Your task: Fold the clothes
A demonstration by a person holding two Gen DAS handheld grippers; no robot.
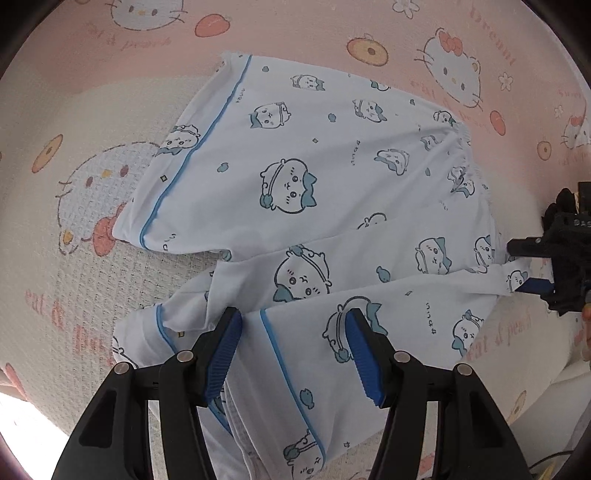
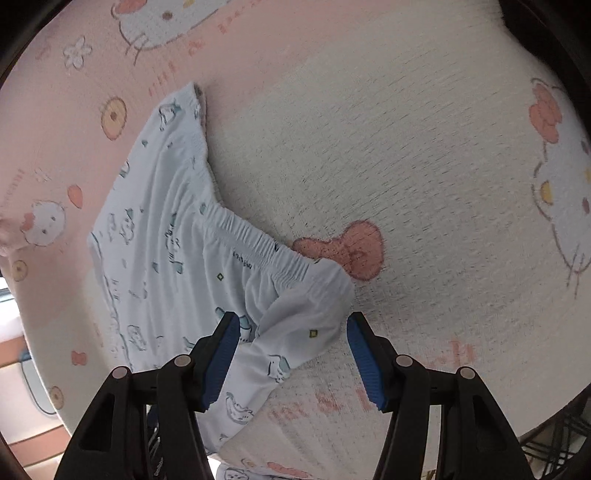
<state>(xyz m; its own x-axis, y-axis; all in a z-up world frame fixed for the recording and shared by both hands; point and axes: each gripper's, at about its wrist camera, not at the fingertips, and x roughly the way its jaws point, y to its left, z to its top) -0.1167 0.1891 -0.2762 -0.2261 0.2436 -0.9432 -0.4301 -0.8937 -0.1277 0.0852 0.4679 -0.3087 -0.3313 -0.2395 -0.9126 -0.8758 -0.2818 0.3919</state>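
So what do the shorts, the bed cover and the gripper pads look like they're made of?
Shorts: thin, soft white woven or knit fabric, probably cotton, matte; it drapes, wrinkles, and gathers at the elastic waistband.
Cover: coarser textile with a waffle-like weave, matte.
Pads: blue, ribbed, likely rubber or soft plastic, on glossy black plastic arms.

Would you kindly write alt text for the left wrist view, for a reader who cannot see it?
White pyjama shorts printed with blue cartoon characters lie rumpled on a pink cat-patterned blanket. The left claw, open, points down at a blue-piped leg hem, while the right claw reaches the waistband corner at the right edge.
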